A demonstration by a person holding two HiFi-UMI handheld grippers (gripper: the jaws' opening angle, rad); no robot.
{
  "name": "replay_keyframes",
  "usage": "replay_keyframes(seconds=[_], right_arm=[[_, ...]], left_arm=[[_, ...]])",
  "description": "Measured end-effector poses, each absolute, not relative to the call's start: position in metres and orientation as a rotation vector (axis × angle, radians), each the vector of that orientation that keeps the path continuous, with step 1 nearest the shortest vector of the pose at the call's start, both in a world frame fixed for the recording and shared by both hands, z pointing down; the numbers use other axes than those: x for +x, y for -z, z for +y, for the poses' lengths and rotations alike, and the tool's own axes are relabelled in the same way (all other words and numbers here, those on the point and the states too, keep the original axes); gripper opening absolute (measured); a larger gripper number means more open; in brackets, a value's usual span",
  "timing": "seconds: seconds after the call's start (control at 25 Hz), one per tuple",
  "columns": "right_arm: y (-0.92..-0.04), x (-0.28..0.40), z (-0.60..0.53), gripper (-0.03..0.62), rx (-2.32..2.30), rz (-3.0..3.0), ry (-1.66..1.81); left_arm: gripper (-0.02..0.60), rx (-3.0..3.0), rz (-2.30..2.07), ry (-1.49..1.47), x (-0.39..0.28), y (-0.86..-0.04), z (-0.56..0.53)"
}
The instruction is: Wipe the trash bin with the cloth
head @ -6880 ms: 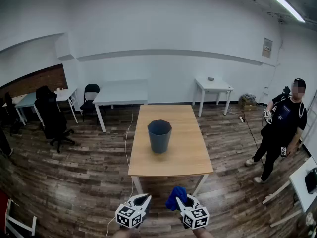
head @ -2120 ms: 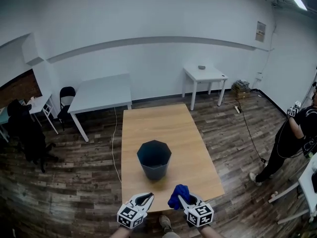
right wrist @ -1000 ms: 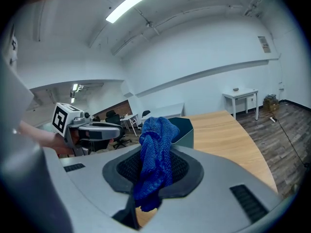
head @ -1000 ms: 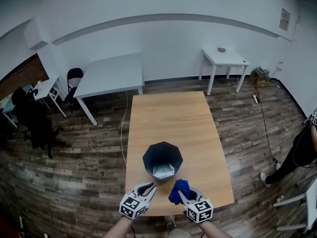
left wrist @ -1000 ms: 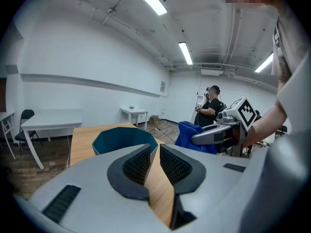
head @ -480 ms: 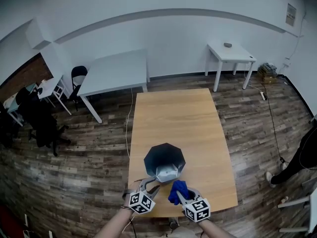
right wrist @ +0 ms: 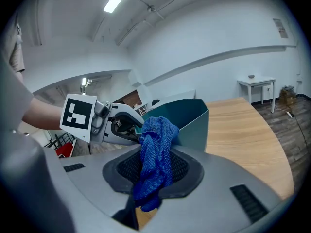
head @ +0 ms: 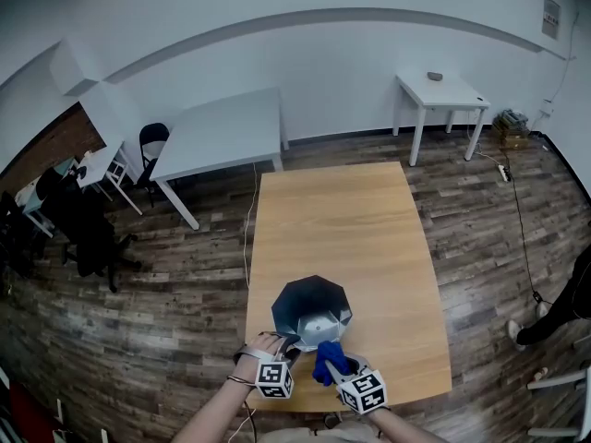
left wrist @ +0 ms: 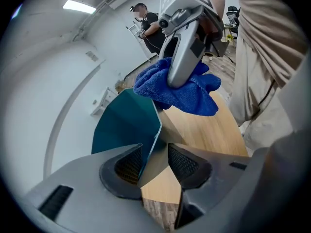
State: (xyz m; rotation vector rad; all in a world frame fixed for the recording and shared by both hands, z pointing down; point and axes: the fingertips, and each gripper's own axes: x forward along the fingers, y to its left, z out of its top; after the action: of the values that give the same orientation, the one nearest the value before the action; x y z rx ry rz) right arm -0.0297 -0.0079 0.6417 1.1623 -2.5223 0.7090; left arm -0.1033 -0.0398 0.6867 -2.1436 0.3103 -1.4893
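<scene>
In the head view, a wooden bench (head: 342, 220) stood on a plank floor (head: 148, 340), with white tables (head: 222, 127) by the far wall. The trash bin (head: 312, 310) sat at the bench's near end. The left tongs (head: 288, 344) pointed steeply down at its near rim. Just right of them, the right tongs (head: 332, 369) carried the blue cloth (head: 323, 363).

In the left gripper view, the jaws had just been opening. They stood apart astride the bin's wall edge (left wrist: 156, 130), the pads seemingly not pressing it.

In the right gripper view, the jaws were clamped on the cloth (right wrist: 155, 154), with the bin (right wrist: 192, 123) just beyond.

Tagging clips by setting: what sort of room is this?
Likely an office or lab workroom: white tables, a black office chair and a wooden table on a plank floor.
</scene>
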Motion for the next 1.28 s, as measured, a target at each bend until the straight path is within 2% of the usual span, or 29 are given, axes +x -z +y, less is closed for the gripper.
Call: replay_keyframes(seconds=[0.2, 0.4, 0.68, 1.28], right_arm=[[-0.653, -0.022, -0.024, 0.087, 1.210, -2.497, -0.761], [-0.654, -0.006, -0.046, 0.087, 1.364, -2.463, -0.844], [-0.660, 0.026, -0.074, 0.087, 1.644, -2.380, -1.328], [-0.701, 0.040, -0.096, 0.087, 1.676, -2.295, -1.477]], left_arm=[[0.155, -2.122, 0.296, 1.518, -0.094, -0.689, -0.048], [0.119, -2.155, 0.288, 1.520, -0.079, -0.687, -0.053], [0.067, -2.233, 0.282, 1.515, -0.046, -0.685, -0.053], [0.043, -2.335, 0.176, 1.544, -0.032, -0.683, -0.055]])
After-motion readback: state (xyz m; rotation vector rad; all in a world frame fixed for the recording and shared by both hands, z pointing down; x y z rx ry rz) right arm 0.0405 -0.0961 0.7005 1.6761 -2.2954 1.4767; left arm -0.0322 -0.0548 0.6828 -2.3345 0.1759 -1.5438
